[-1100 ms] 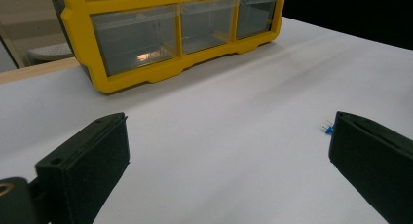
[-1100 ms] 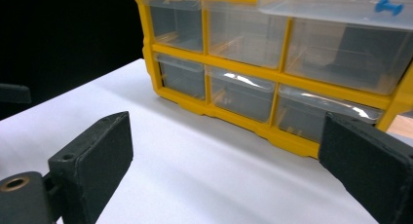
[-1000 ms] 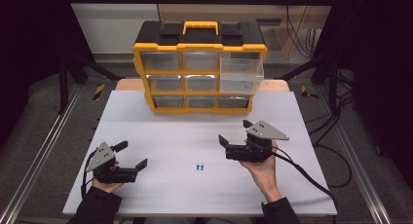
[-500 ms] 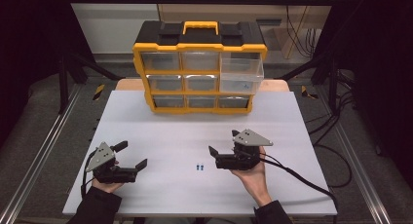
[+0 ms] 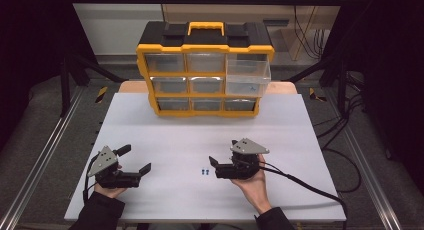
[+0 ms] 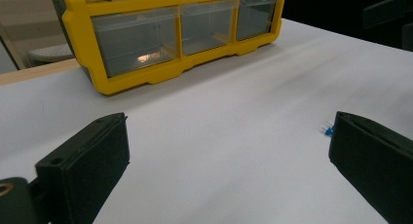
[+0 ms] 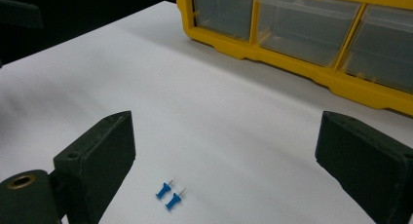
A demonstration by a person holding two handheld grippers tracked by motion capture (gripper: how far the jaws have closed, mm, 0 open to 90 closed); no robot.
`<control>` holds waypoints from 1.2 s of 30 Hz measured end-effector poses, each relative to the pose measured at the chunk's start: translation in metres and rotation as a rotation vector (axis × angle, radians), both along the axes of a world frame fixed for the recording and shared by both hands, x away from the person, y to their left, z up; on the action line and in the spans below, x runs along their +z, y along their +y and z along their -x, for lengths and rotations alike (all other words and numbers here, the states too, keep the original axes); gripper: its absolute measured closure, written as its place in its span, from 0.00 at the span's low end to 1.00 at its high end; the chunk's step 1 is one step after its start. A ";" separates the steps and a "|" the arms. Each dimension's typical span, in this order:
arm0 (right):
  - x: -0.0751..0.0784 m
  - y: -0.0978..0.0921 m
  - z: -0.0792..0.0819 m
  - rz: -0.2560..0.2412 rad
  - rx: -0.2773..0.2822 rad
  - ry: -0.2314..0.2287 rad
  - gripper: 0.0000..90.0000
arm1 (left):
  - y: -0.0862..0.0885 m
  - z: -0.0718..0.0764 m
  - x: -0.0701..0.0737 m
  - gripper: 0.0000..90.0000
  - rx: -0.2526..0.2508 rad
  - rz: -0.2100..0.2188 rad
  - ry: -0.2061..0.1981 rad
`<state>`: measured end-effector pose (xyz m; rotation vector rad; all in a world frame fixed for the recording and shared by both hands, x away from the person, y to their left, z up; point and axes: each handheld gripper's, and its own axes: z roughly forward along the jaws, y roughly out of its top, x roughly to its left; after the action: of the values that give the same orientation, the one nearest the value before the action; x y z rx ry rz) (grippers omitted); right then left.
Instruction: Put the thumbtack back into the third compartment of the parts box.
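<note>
Two small blue push pins (image 5: 204, 172) lie side by side on the white table top (image 5: 300, 140). My right gripper (image 5: 215, 168) rests low just right of them, pointing left, open and holding nothing. In the right gripper view the pins (image 7: 169, 195) lie on the sheet between the spread jaws, nearer the left one, and the gripper (image 7: 226, 136) is open. My left gripper (image 5: 135, 159) sits at the front left, open and empty, aimed right. In the left gripper view (image 6: 229, 131) the pins (image 6: 328, 131) peek out beside the right jaw.
A yellow and black drawer organizer (image 5: 205, 70) stands at the back middle of the table, with clear drawers. Its upper right drawer (image 5: 247, 77) is pulled out. A cable (image 5: 305, 185) trails from the right gripper toward the front right edge.
My right gripper has moved left and toward the front, coming down close beside the blue pins. The left gripper has stayed in place.
</note>
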<state>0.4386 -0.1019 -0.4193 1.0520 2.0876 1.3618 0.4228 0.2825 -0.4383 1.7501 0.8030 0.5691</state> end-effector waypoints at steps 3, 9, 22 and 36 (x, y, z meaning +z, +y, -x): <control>-0.006 0.003 -0.001 0.013 0.008 0.012 0.10 | 0.000 0.000 0.000 0.01 0.001 0.000 0.001; -0.019 0.011 -0.002 0.033 0.011 0.053 0.10 | 0.000 0.000 0.000 0.01 0.002 0.001 0.001; -0.039 0.021 -0.004 0.063 0.023 0.103 0.15 | 0.000 0.000 0.000 0.01 0.002 0.001 0.003; -0.052 0.028 -0.006 0.120 0.069 0.142 0.27 | 0.001 0.000 0.000 0.01 0.002 0.001 0.003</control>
<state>0.4441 -0.0743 -0.4714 1.0637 2.2970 1.2077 0.4232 0.2830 -0.4388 1.7499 0.8078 0.5674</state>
